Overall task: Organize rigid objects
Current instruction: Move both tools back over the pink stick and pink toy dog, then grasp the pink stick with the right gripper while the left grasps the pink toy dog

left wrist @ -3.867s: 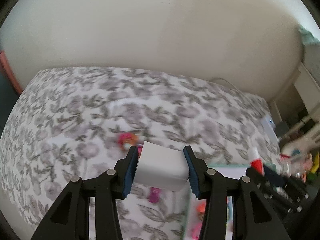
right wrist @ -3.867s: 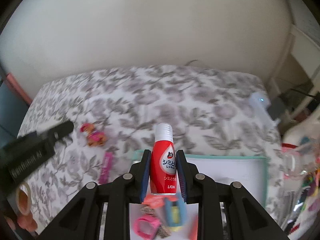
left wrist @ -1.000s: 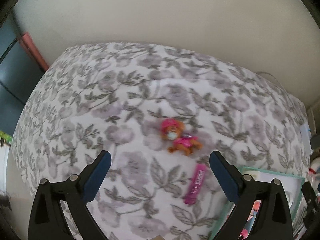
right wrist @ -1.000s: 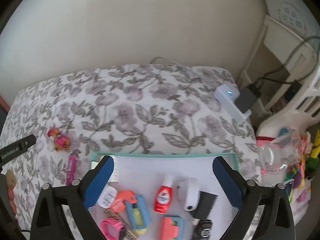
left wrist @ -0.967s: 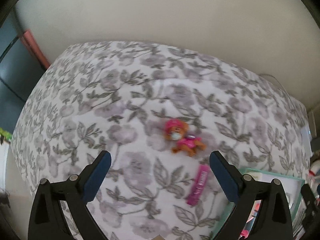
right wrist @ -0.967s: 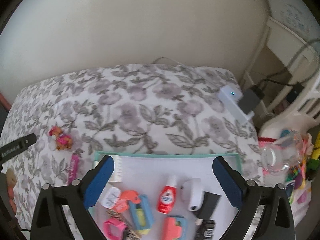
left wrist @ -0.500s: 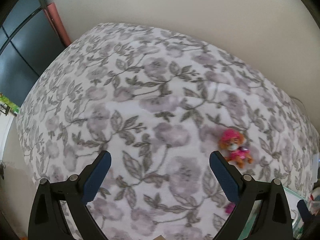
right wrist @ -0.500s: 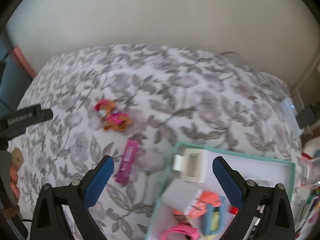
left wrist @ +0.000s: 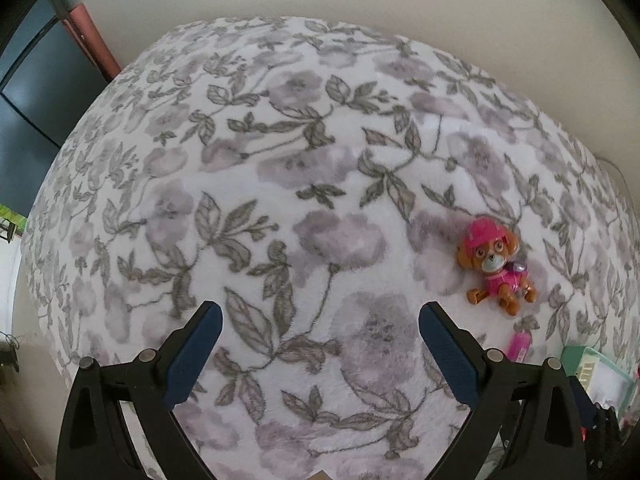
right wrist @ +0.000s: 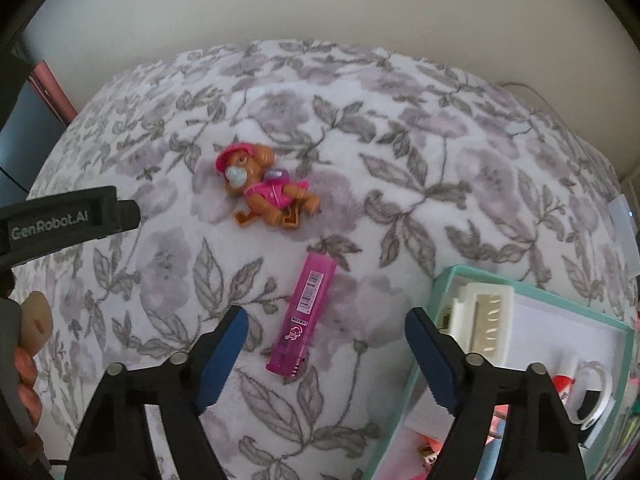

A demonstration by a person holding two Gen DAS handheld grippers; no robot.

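Observation:
A pink lighter (right wrist: 302,314) lies on the floral blanket (right wrist: 400,152), its near end level with the tips of my right gripper (right wrist: 326,330). Those jaws are closing, and the pads stand apart from the lighter. A small toy dog in a pink outfit (right wrist: 266,192) lies farther off to the left. At the right, a teal-rimmed box (right wrist: 444,280) holds a white case, a red bottle and other small items. My left gripper (left wrist: 320,322) is open over bare blanket. The toy dog (left wrist: 494,266) lies to its right, with the lighter (left wrist: 520,344) and box corner (left wrist: 570,354) beyond.
A cream wall rises behind the bed. The other hand-held gripper (right wrist: 60,220) and the fingers of a hand (right wrist: 28,356) fill the left edge of the right wrist view. A dark window and reddish frame (left wrist: 86,34) stand at the left. A white device (right wrist: 624,216) lies at the bed's right edge.
Both grippers have moved left and lower over the blanket. The right one went from over the box to over the pink lighter and has narrowed. The left one now has the toy dog at its right.

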